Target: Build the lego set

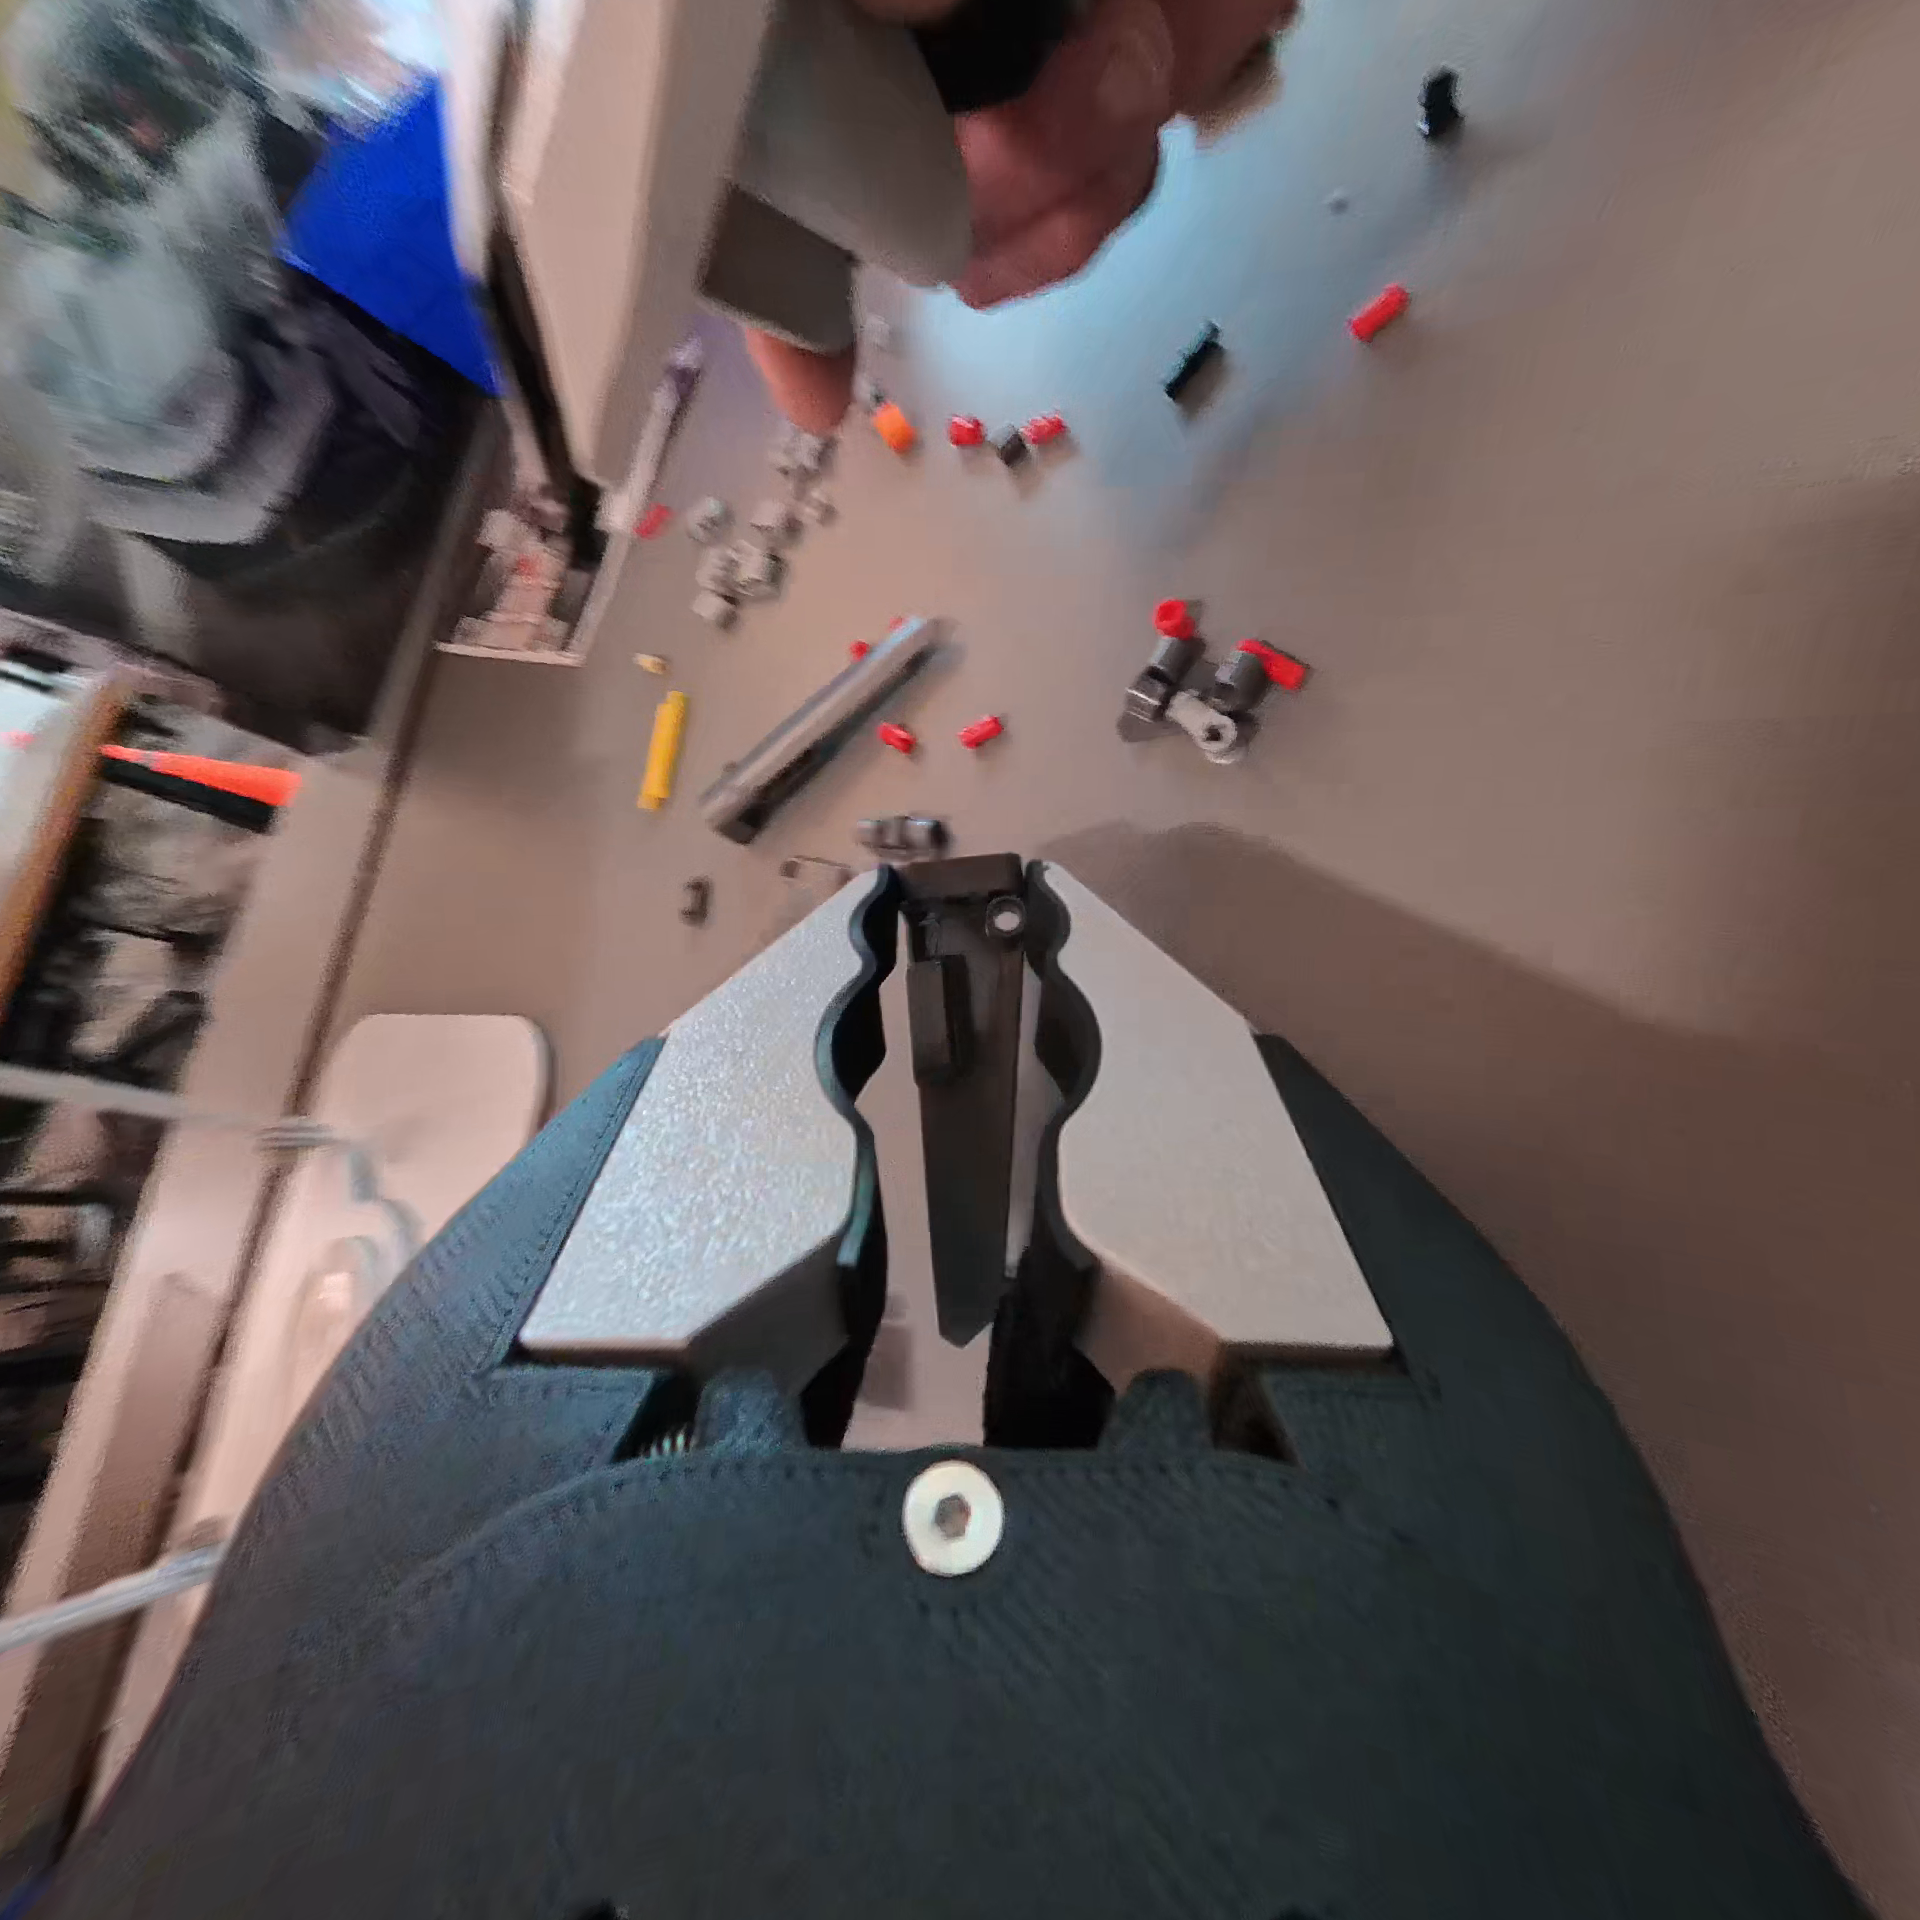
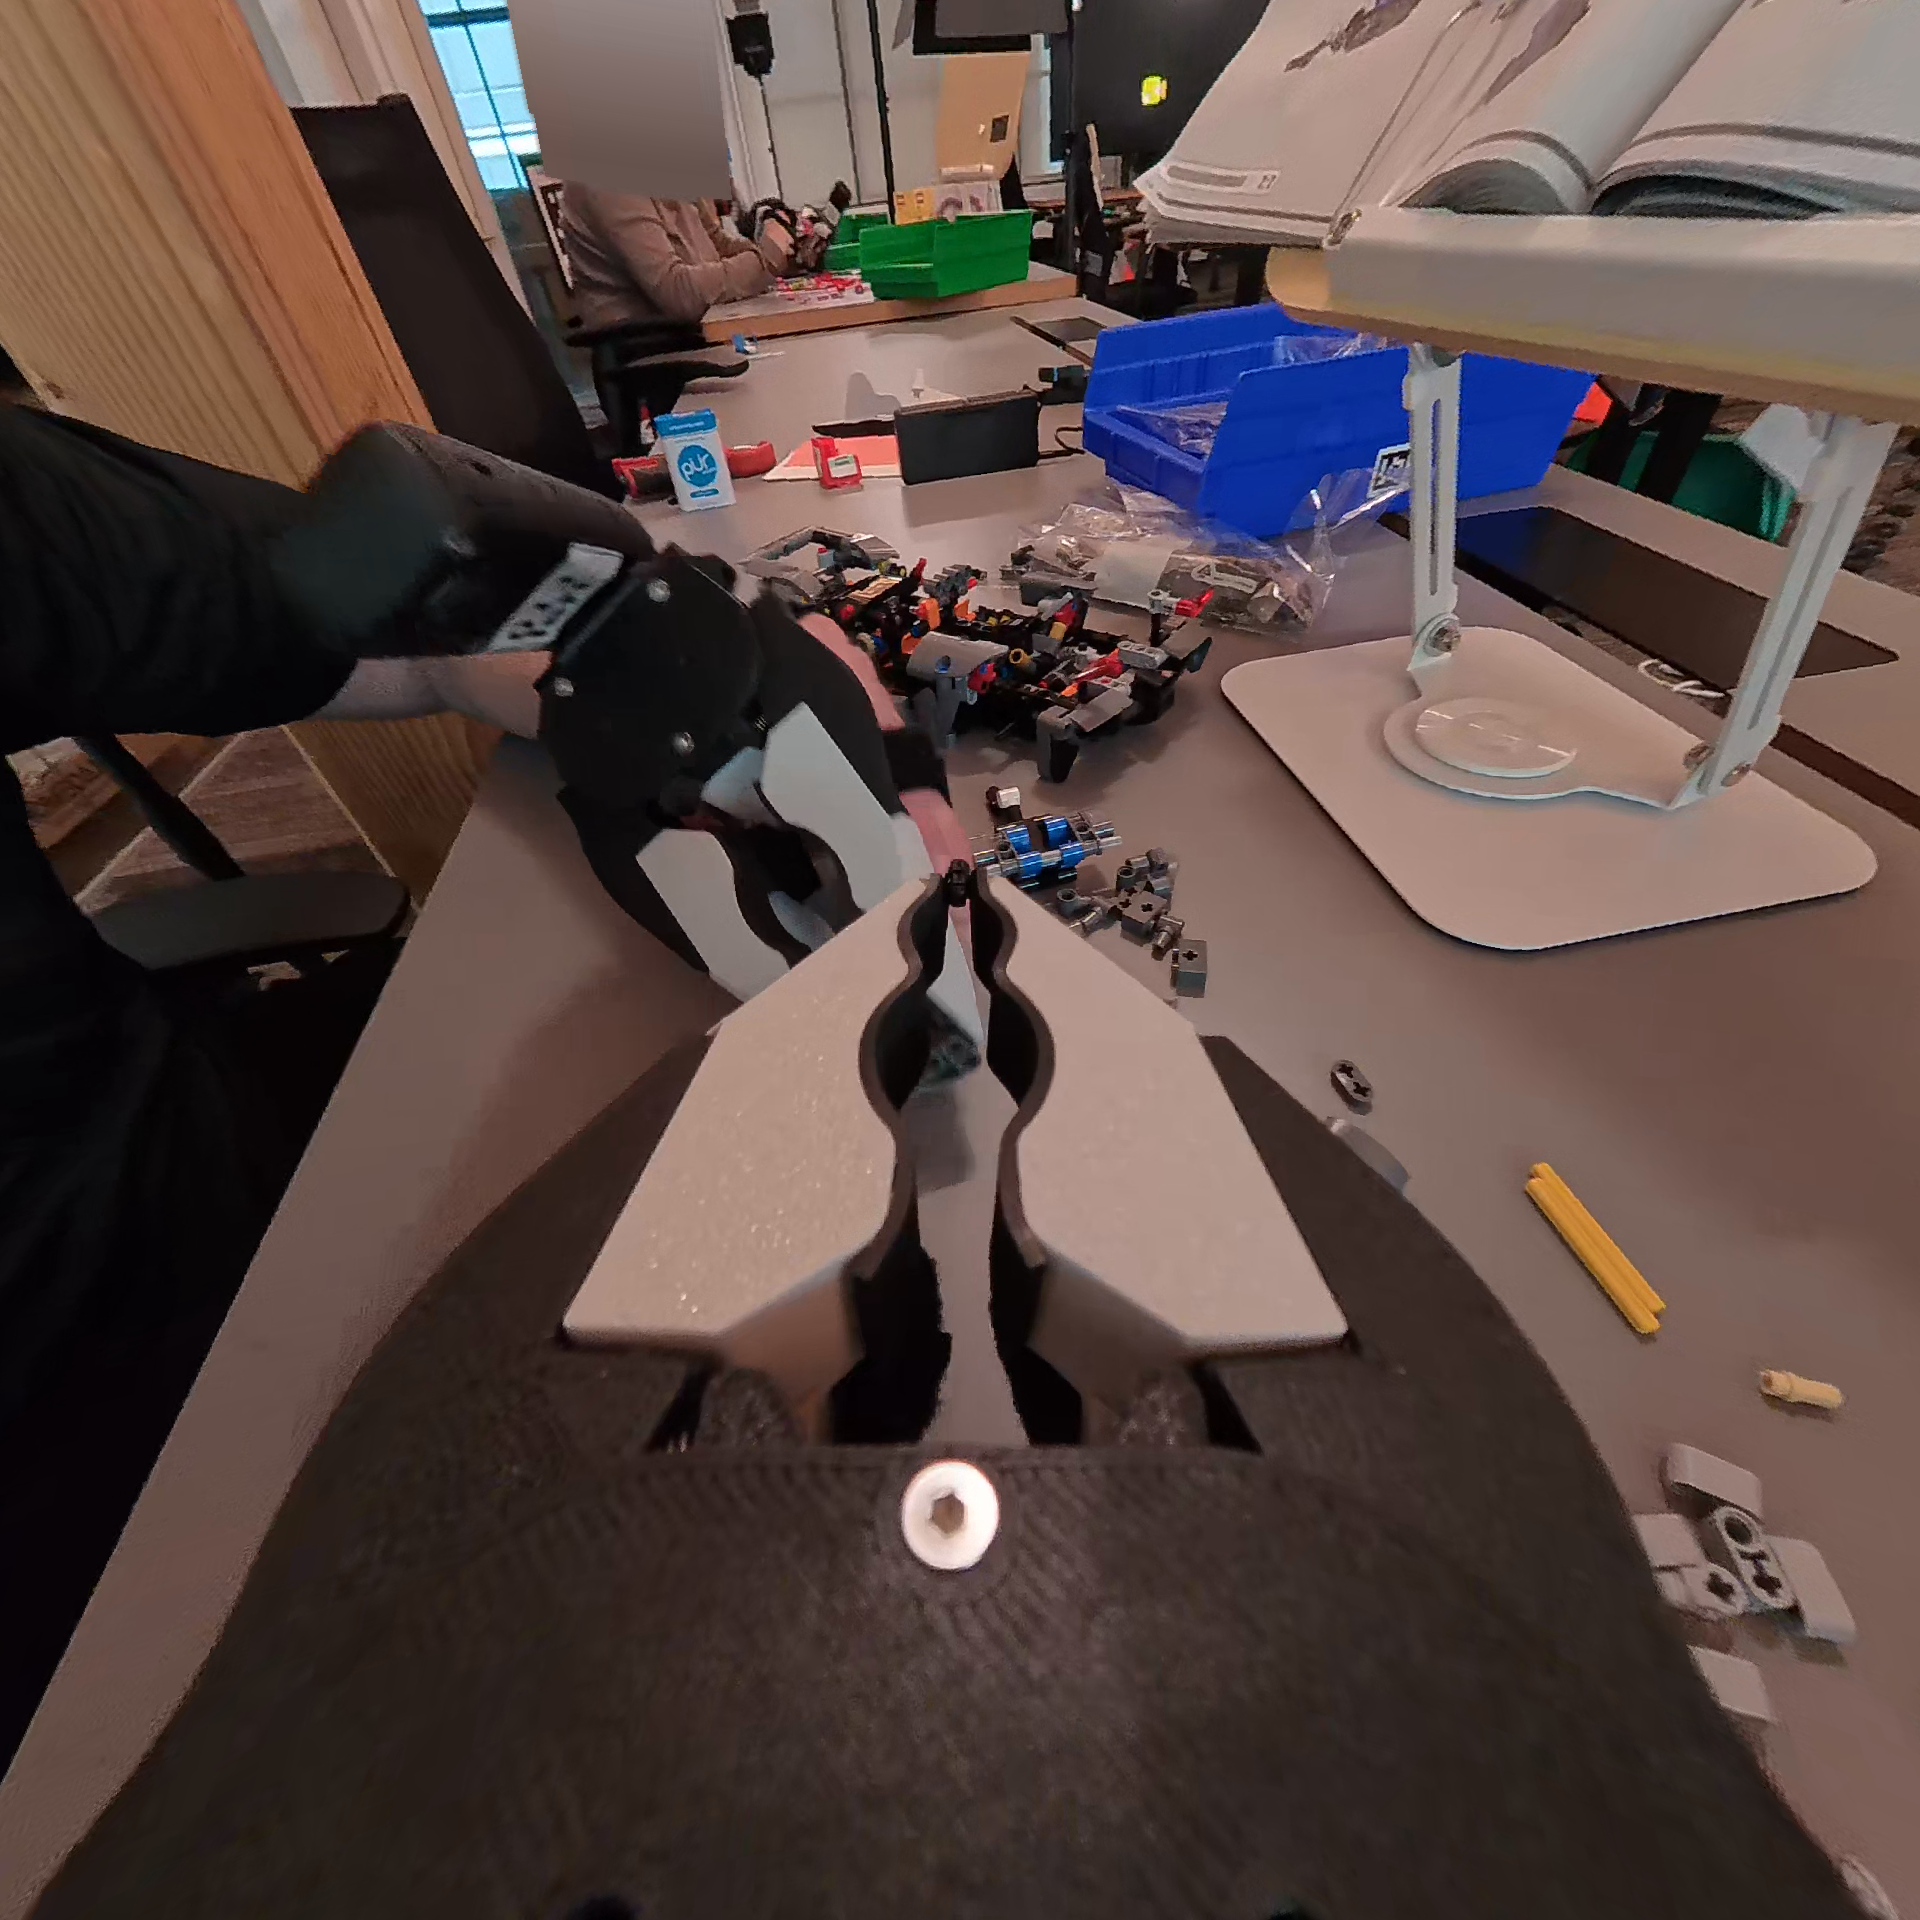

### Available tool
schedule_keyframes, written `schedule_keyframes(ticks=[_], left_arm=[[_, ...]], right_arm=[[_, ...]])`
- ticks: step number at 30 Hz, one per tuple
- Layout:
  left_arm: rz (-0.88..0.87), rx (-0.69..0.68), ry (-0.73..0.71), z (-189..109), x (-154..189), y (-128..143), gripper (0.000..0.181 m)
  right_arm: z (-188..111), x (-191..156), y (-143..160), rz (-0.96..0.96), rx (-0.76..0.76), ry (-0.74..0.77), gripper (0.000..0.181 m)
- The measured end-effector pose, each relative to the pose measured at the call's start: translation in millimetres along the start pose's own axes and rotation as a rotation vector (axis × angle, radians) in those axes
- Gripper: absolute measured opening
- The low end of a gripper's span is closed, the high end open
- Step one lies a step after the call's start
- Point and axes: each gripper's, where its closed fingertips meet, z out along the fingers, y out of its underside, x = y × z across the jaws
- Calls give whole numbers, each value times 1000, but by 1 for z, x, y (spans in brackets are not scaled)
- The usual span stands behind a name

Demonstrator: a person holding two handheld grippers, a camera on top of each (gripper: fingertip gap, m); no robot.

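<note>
My left gripper (image 1: 961, 883) is shut on a long dark grey wedge-shaped panel (image 1: 971, 1091) that runs back between its fingers. My right gripper (image 2: 957, 891) is shut on a small black pin (image 2: 955, 885) at its tips, held just above the table. In the right wrist view, the left gripper's white fingers (image 2: 831, 810) sit right behind my right fingertips, held by a hand in a black sleeve. The part-built chassis (image 2: 1029, 655) lies farther back. The right gripper's fingers (image 1: 821, 177) and a hand show blurred at the top of the left wrist view.
Loose red pins (image 1: 982, 730), a yellow axle (image 1: 663, 750), a grey beam (image 1: 821, 727) and a grey-red subassembly (image 1: 1205, 686) lie on the grey table (image 1: 1558, 831). A blue-grey subassembly (image 2: 1044, 847), grey connectors (image 2: 1138, 904), yellow axles (image 2: 1595, 1247), a booklet stand (image 2: 1538, 790), a parts bag (image 2: 1174, 571) and a blue bin (image 2: 1278, 416) stand around. My right tips are about 11 cm from the grey-red subassembly (image 1: 1205, 686), my left tips only 5 cm.
</note>
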Motion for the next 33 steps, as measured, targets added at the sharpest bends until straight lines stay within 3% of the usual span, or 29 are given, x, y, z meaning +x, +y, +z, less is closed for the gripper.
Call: schedule_keyframes(ticks=[5, 8, 18, 33], left_arm=[[24, 210, -289, -40, -41, -25, 21], [35, 297, -383, -60, -57, -37, 21], [80, 377, -361, -64, -50, -47, 21], [103, 346, -334, -55, -43, -41, 21]], right_arm=[[-6, 7, -8, -47, 34, 70, 2], [-8, 8, -14, -98, 48, 116, 1], [6, -18, -7, -279, -34, 111, 2], [13, -22, 2, -303, -71, 106, 2]])
